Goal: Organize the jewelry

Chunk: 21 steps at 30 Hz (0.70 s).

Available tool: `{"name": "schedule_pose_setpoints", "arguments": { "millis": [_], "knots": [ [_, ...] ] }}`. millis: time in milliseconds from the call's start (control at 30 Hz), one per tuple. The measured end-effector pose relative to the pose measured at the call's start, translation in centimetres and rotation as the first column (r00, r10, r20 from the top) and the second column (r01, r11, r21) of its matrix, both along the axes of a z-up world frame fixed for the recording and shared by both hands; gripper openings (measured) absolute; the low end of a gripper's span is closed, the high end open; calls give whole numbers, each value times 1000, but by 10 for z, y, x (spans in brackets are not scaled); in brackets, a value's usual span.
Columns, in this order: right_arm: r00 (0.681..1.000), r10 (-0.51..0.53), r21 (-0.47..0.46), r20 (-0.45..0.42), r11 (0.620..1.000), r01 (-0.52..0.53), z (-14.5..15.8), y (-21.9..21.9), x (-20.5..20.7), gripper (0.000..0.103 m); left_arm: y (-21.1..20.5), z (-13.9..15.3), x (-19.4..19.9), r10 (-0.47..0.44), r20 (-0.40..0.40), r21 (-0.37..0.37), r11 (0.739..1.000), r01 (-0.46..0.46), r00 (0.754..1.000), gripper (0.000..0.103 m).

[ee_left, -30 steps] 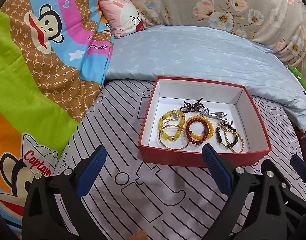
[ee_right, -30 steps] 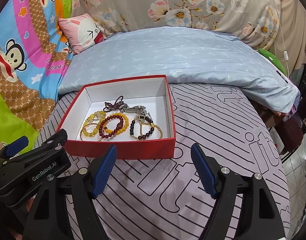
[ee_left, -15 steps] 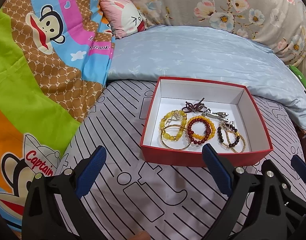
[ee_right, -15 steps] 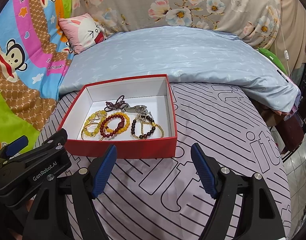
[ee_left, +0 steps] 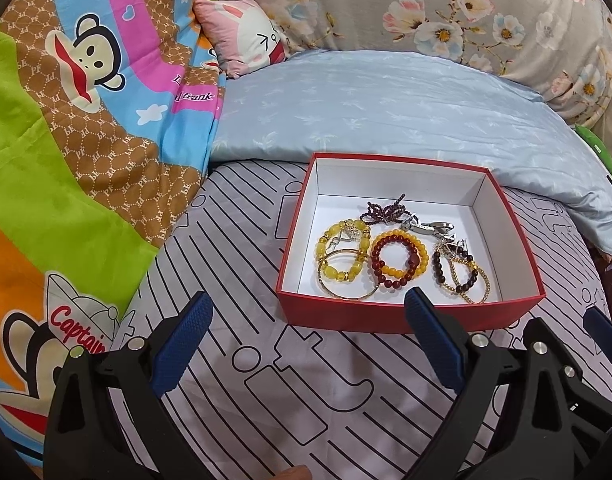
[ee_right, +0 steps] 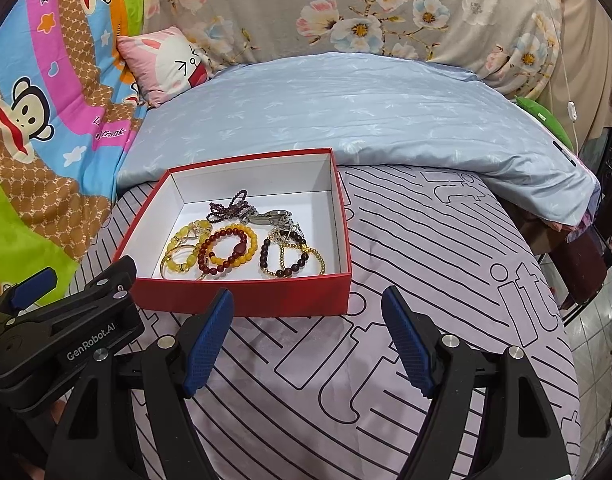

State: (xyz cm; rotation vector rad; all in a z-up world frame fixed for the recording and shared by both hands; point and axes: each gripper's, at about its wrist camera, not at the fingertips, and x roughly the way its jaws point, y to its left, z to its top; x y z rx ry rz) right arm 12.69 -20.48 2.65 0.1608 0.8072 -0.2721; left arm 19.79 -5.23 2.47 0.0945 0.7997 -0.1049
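Risk, tangling: we judge the pieces lie so close that lifting one could drag a neighbour; the gold bangle (ee_left: 348, 276) overlaps the yellow bead bracelet (ee_left: 343, 251), and the red-and-amber bracelet (ee_left: 398, 258) touches both.
Risk, pinch: thin chains and round beads may slip from flat pads or roll away, we think.
Risk, box: the red box (ee_left: 390, 316) sits on soft bedding, so a push on its wall could tip or slide it.
Risk, collision: both tools sit side by side at the near wall; reaching together could make them bump.
Jewelry, look: glossy yellow beads, dark red and amber beads, a dark bead and gold chain bracelet (ee_left: 462, 272), a purple bead strand (ee_left: 382, 210), and a silver metal piece (ee_left: 430, 227).
Jewelry, place: all inside the box, crowded toward its near half; the far half shows bare white floor.
Box, place: on the striped bed cover (ee_left: 266, 380), before a blue pillow (ee_left: 386, 108).
Left tool (ee_left: 306, 344): jaws wide, holding nothing.
Right tool (ee_right: 308, 338): jaws wide, holding nothing.
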Motion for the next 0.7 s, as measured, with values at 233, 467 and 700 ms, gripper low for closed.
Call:
{"name": "schedule_pose_setpoints", "arguments": {
  "millis": [233, 467, 700],
  "knots": [
    [1000, 4, -2, -1, 1000, -4, -1, 0, 0, 75, -1, 0, 2, -4, -7, 9, 1000, 5, 1000, 96],
    [1000, 4, -3, -2, 1000, -4, -1, 0, 1, 75, -1, 0, 3, -2, 1, 25, 1000, 2, 1000, 96],
    [1000, 5, -1, -3, 1000, -5, -1, 0, 1, 75, -2, -1, 2, -2, 7, 31, 1000, 2, 1000, 96]
  ]
}}
